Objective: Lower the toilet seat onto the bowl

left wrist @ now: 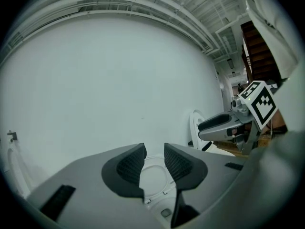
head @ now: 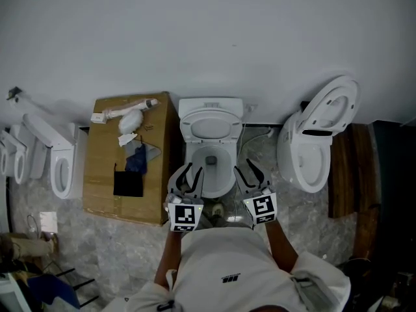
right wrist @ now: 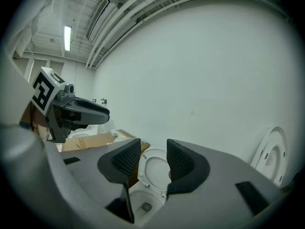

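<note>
Head view: a white toilet stands against the pale wall, its toilet seat raised and leaning back on the tank, the bowl open below it. The person stands right in front of it, with the left gripper and the right gripper held side by side at the near end of the bowl, one at each side of its rim, both pointing toward the wall. Neither touches the seat.

In the left gripper view, the jaws are drawn close together with only a slim gap. Nothing is held between them, and the upright seat shows through the gap, some way ahead. The right gripper view shows the same: jaws nearly together and empty, with the seat and bowl beyond.

A flat cardboard box lies just left of the toilet on the stone-patterned floor. Another toilet stands to the right.
</note>
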{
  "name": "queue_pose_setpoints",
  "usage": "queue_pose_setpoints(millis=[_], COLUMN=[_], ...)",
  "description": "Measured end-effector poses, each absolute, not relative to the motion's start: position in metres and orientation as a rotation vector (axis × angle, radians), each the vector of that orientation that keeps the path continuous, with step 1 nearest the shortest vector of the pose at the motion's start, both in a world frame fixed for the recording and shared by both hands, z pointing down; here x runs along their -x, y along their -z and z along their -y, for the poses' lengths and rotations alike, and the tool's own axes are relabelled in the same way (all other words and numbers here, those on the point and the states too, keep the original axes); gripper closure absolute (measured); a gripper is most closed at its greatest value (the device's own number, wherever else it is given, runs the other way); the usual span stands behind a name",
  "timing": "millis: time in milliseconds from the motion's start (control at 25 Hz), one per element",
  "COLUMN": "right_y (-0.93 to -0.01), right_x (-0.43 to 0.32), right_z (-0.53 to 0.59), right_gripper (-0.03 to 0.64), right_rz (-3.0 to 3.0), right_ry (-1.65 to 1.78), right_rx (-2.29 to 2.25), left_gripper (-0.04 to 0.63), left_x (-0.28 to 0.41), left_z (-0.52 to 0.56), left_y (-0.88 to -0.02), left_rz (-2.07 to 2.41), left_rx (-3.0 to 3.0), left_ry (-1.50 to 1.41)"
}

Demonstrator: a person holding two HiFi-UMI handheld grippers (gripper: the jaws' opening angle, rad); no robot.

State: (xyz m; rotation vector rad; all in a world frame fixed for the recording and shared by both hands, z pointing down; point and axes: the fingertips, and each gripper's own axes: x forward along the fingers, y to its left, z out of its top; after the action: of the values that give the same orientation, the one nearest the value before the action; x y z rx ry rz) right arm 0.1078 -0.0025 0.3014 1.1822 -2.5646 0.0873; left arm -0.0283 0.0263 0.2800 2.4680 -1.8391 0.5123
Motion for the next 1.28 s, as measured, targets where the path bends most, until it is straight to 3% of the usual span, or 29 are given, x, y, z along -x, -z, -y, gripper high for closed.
queue_pose_setpoints(millis=[1280], right_y=[-0.397], right_x=[-0.057], right_z=[0.162], right_gripper=[0.445], right_rz=[2.35], right_ry=[-0.196], right_rx=[-1.237], left_gripper=[0.453], left_x=[0.081], left_z=[0.149], left_y=[-0.4], left_rz=[1.588], left_rx=[-2.484], left_ry=[-0.66])
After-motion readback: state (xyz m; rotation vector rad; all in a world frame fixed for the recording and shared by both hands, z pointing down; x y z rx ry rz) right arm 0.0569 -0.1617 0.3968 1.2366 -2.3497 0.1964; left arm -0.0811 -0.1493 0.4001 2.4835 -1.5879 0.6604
